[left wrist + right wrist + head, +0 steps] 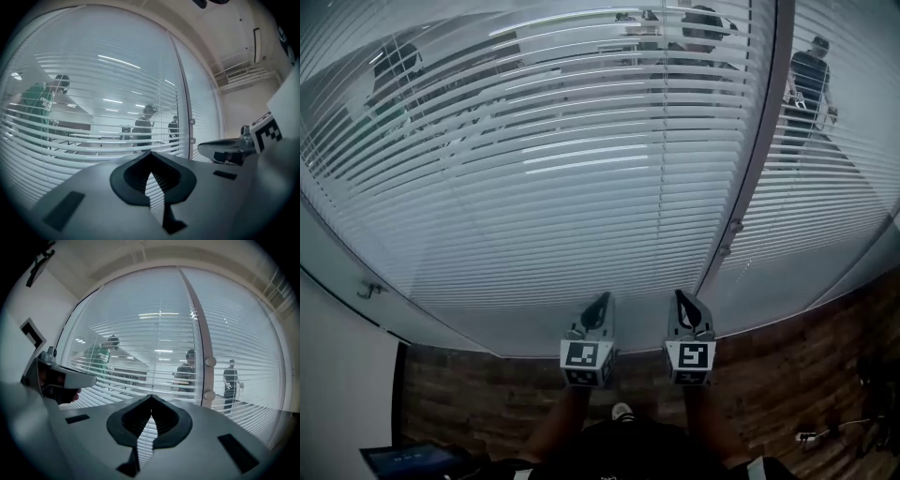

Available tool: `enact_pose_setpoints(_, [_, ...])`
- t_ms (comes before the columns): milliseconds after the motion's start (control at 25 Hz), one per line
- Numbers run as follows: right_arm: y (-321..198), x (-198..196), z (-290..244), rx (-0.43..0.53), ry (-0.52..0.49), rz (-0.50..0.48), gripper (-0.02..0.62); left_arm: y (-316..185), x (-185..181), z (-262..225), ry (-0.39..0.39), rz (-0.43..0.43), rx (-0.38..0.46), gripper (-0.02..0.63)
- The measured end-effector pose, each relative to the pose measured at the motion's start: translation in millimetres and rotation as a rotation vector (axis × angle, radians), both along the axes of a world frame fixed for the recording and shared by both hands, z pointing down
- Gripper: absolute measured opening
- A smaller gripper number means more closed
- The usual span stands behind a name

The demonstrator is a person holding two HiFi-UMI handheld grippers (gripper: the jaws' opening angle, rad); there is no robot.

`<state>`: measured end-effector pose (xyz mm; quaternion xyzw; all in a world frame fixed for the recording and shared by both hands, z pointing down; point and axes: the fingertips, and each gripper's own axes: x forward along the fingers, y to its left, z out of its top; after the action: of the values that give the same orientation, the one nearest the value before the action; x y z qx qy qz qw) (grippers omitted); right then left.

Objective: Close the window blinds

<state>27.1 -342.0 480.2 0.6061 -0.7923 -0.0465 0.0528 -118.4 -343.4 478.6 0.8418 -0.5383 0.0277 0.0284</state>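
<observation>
Ahead of the jaws, the white slatted window blinds (534,169) look smooth, faintly glossy (light streaks run along them). The left gripper (150,159) and right gripper (151,401) are matt grey plastic, black ribbed inside.

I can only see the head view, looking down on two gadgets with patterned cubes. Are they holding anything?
Observer: No. The left gripper view shows the left gripper with its jaws together and nothing between them.
Operator: And the other one?
Observer: The right gripper is shut and empty too, and it points at the blinds.
Operator: Who is that dark figure behind the glass on the left?
Observer: A person in a green top.
</observation>
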Motion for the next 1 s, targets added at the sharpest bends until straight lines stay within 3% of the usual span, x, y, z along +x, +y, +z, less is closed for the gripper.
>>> enact_pose_setpoints(280, [7,17,-2,0.025,-0.027,0.057,0.003,0,17,7,0.007,0.052,0.007,-0.005])
enact_pose_setpoints(520, [-10,65,-7,0.058,-0.041,0.106,0.003,-22,61,16,-0.003,0.098,0.013,-0.005])
enact_pose_setpoints(800, [-32,113,-10,-0.002,-0.014,0.163,0.003,-37,105,6,0.019,0.121,-0.001,-0.005])
enact_pose_setpoints(1000, [-38,129,-26,0.045,-0.049,0.129,0.003,-50,125,6,0.016,0.135,0.023,-0.005])
